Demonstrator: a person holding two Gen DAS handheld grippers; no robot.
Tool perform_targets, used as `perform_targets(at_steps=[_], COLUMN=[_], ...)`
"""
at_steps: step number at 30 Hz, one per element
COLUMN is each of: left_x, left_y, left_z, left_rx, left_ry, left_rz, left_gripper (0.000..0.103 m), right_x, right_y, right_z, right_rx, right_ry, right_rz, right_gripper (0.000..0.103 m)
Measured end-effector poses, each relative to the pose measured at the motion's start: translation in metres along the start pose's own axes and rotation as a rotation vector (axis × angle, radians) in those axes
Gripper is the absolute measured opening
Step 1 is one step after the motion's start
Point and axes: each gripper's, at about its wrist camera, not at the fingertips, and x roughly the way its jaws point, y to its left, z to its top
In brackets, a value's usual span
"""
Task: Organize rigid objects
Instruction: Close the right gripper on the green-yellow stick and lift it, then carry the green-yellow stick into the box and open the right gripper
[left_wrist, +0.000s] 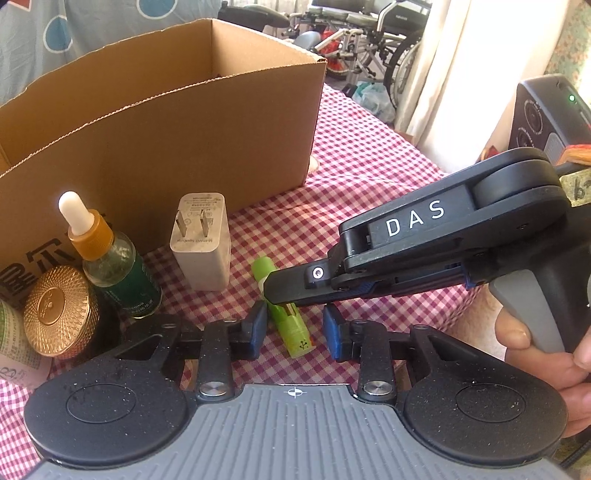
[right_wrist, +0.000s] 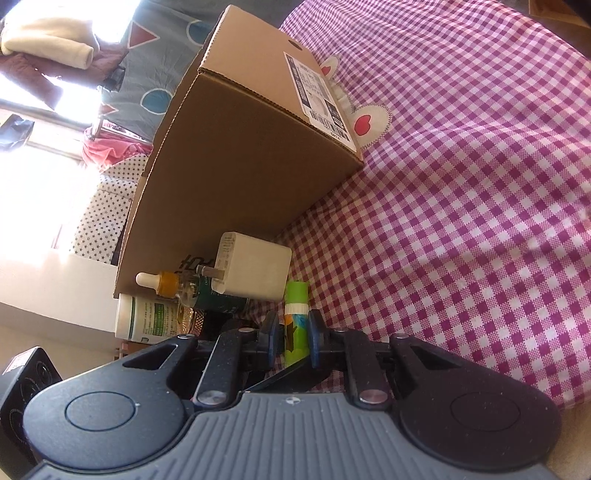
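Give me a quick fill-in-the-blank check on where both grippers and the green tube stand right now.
1. The right gripper has its fingers on either side of the ____ tube.
2. The left gripper is ____, gripping nothing.
3. The white charger stands with its prongs pointing ____.
4. The cardboard box sits on a ____ cloth.

Missing words: green; open; up; checked

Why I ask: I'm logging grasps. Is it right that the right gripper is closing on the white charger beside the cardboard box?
Not quite. The right gripper is closing on the green stick, not the white charger, which stands untouched beside the cardboard box. The right wrist view shows it.
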Motion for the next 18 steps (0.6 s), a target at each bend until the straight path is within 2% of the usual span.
perform_targets(at_steps=[3, 8, 13, 18], left_x=[-0.006, -0.026, -0.055, -0.092], left_y=[0.003, 0.001, -0.001, 0.01], left_z=[-0.001, -0.002, 0.005, 0.027], left_rx=[-0.015, -0.015, -0.012, -0.008], left_ry=[-0.02, -0.061, -0.132, -0.215], left_rz=[-0.015, -0.015, -0.009, 0.046], left_gripper=[0.032, 0.032, 0.032, 0.032], right_x=[-0.007, -0.024, -0.046, -0.052], right_y=[-0.001, 0.015, 0.051, 0.108], right_z=[-0.001, -0.005, -0.005, 0.013], right_rx=[0.012, -0.022, -0.088, -0.21], right_ry=[-0.015, -0.056, -0.113, -0.148], right_rz=[0.031, 0.028, 0.043, 0.068], right_gripper=[0.019, 0.019, 0.019, 0.019])
